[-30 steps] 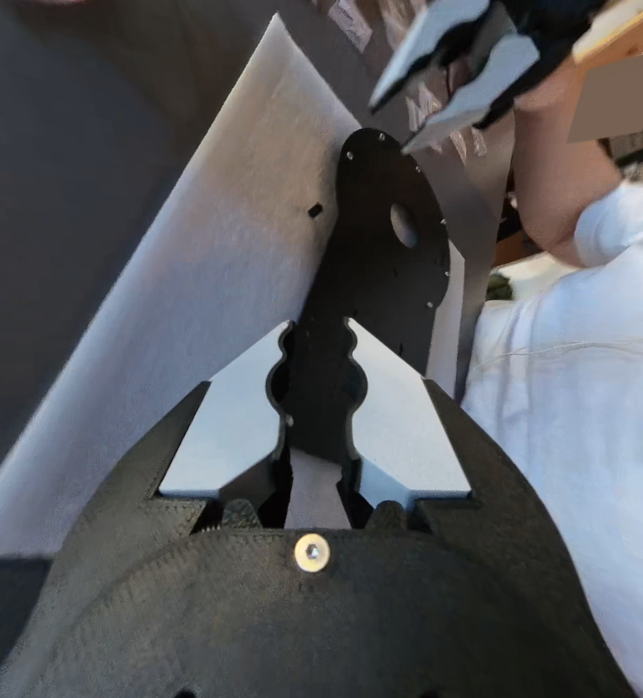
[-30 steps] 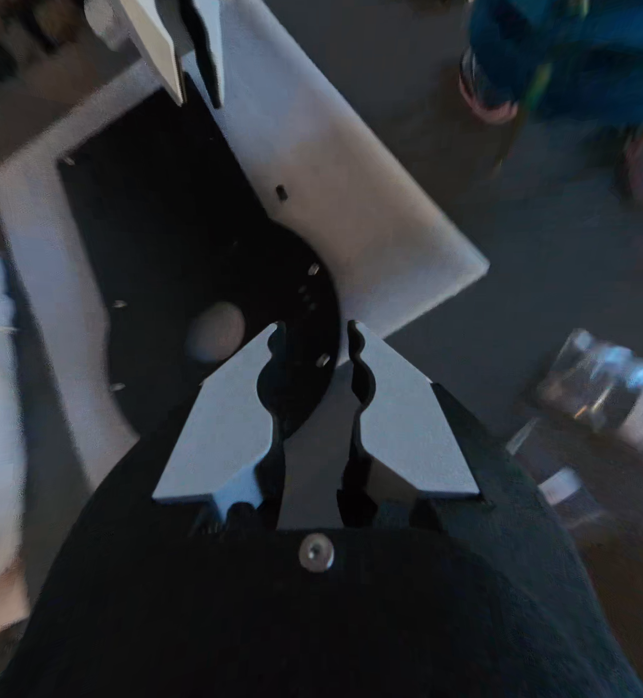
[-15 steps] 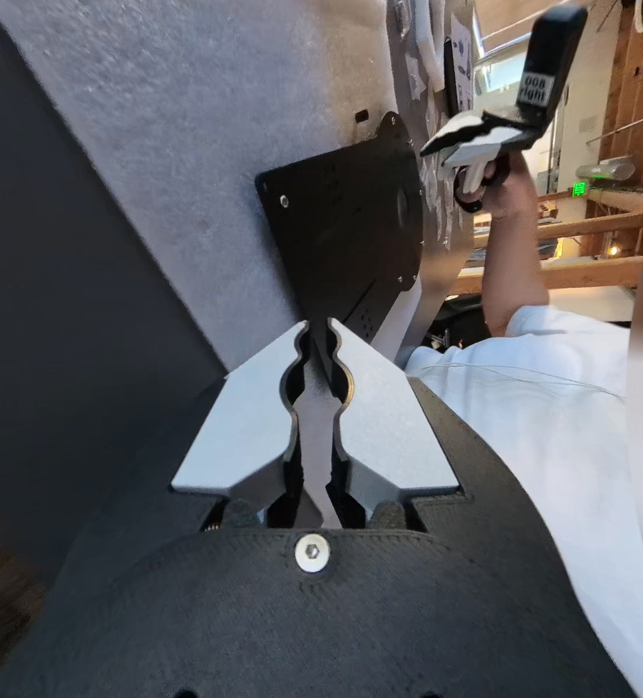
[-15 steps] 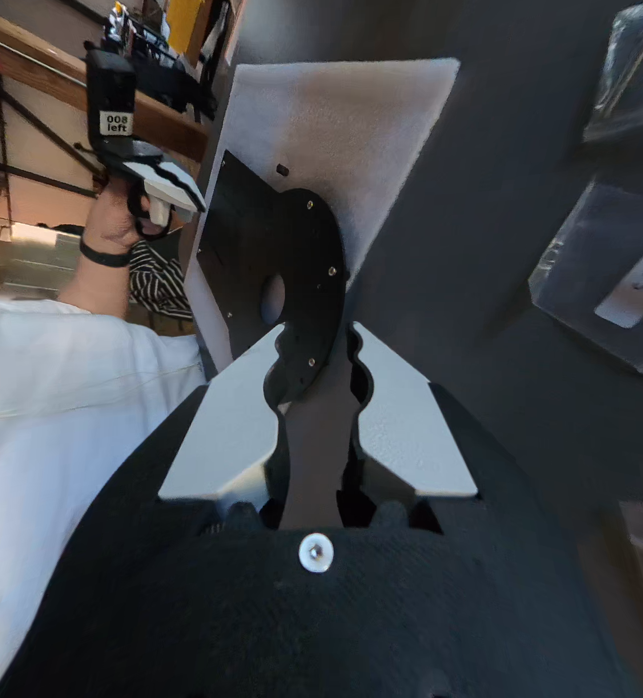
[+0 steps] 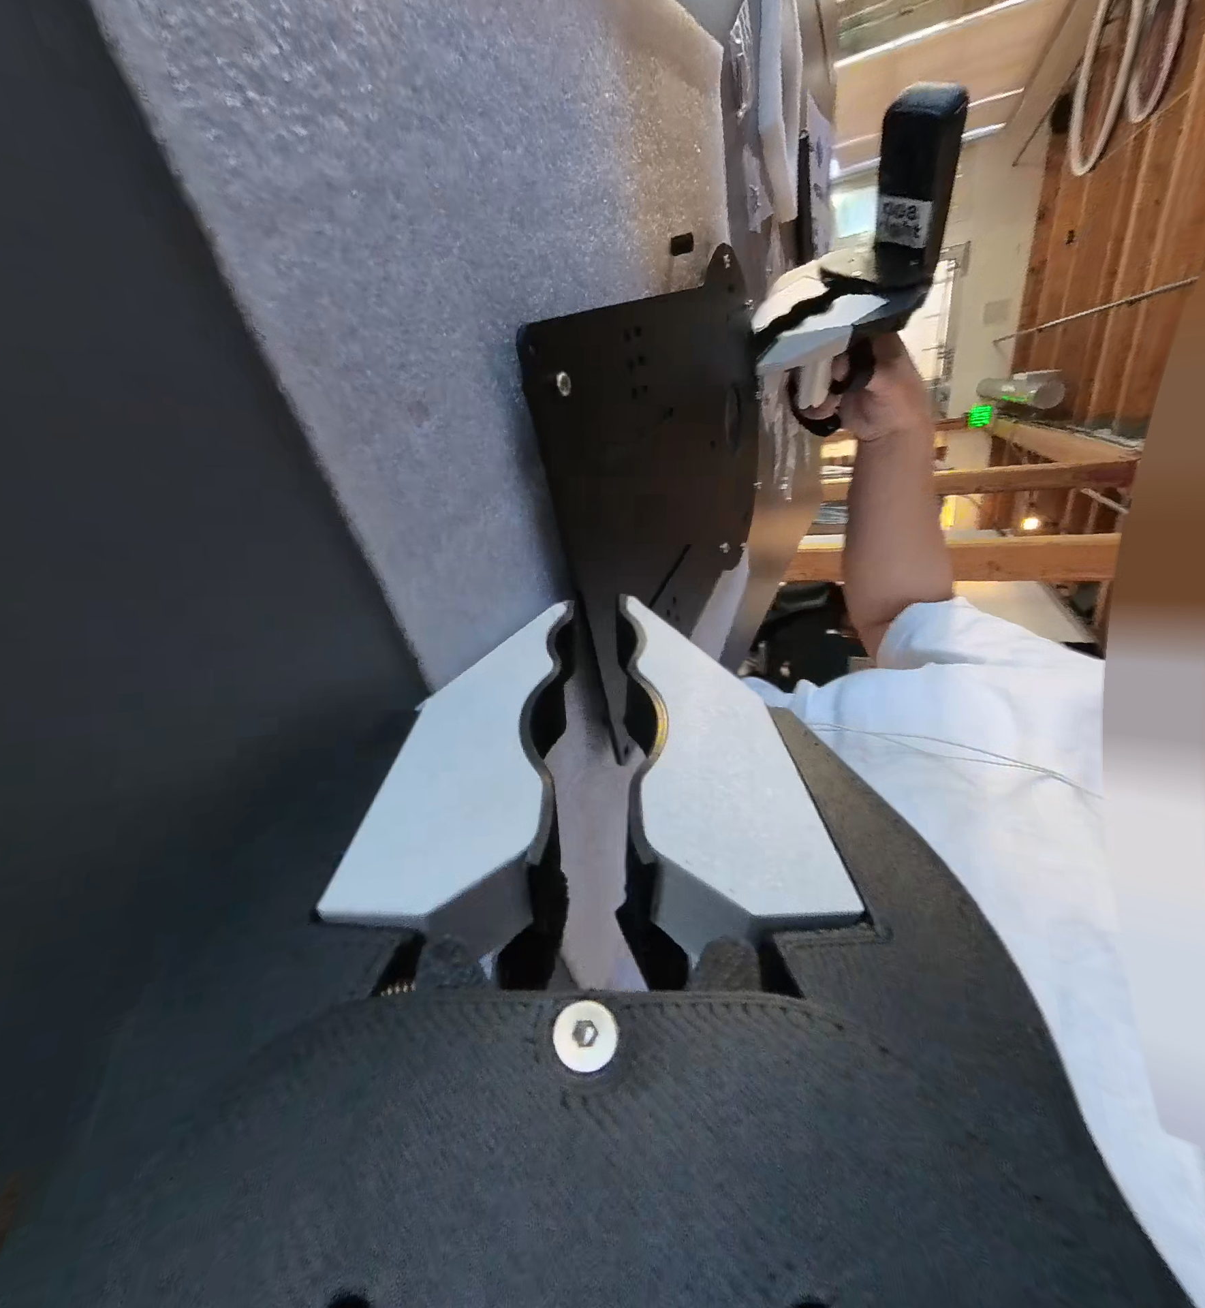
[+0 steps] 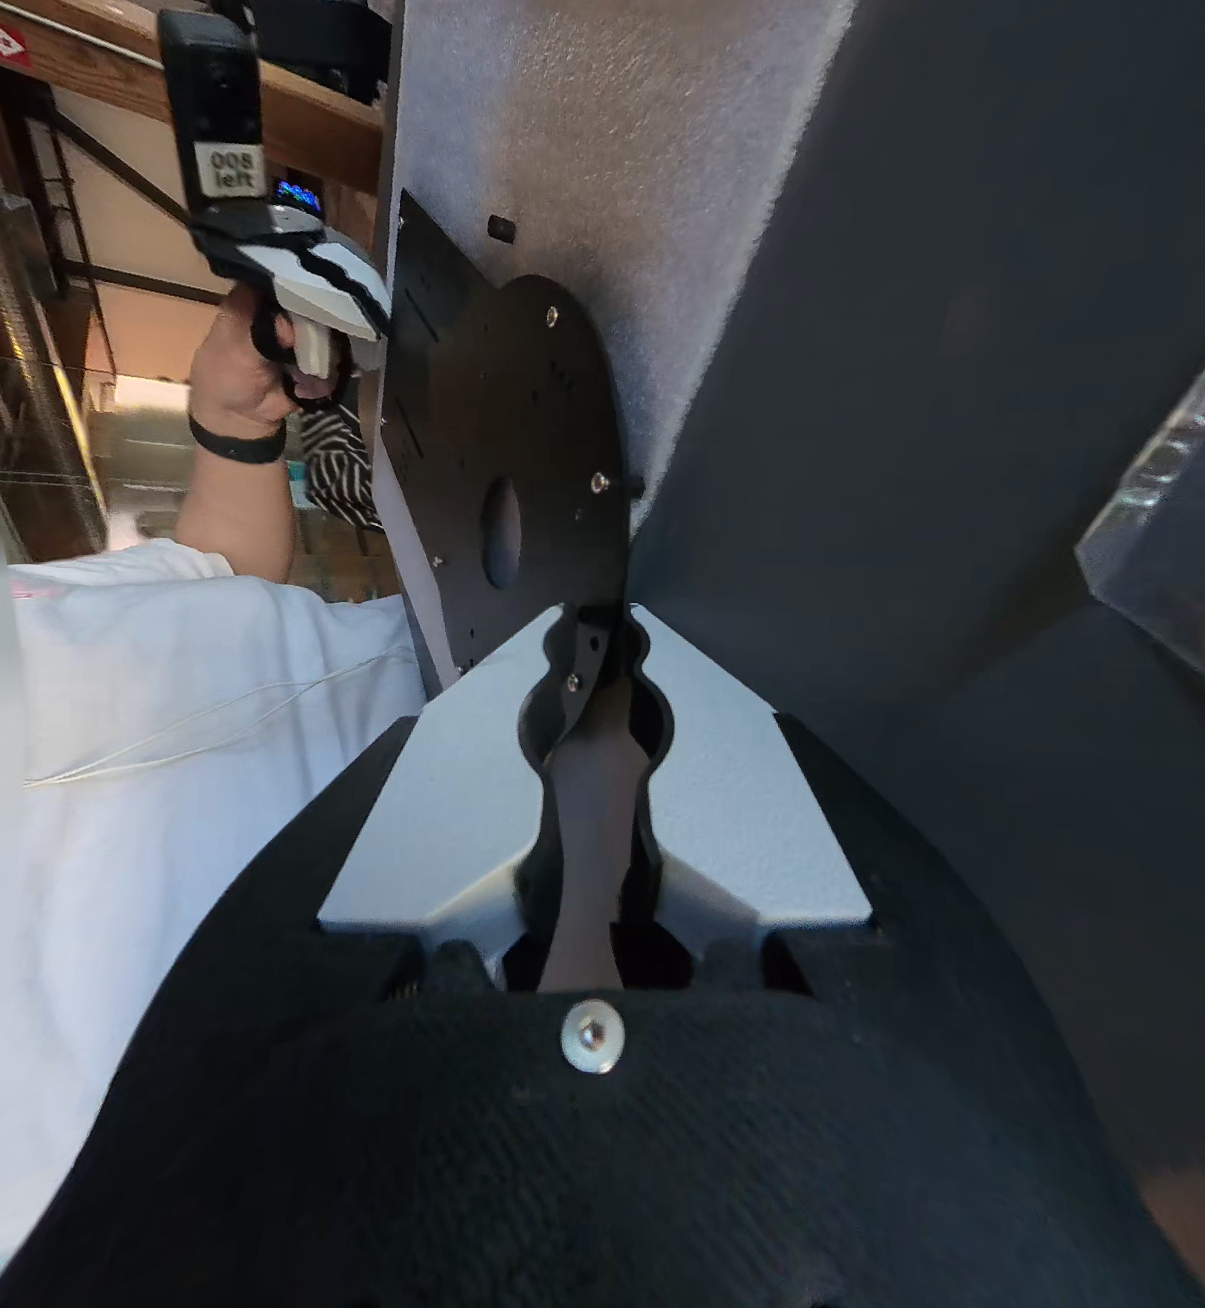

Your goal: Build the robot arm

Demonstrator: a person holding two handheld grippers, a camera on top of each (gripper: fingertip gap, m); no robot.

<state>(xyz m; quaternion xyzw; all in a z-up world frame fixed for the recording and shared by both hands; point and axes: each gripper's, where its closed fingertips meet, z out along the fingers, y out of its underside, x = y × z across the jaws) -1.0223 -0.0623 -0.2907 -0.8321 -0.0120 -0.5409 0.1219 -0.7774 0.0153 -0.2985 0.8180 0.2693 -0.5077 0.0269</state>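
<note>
Black plate [image 5: 645, 453] pinched between left gripper [image 5: 596, 616] and right gripper [image 6: 603, 614].

A flat black metal plate [image 5: 645, 453] with a rounded end, an oval hole, small screws and rows of tiny holes stands on edge at frame centre against a grey foam sheet [image 5: 401, 233], pinched at opposite edges by the left claw [image 5: 596, 610] and right claw [image 6: 599, 610].
</note>
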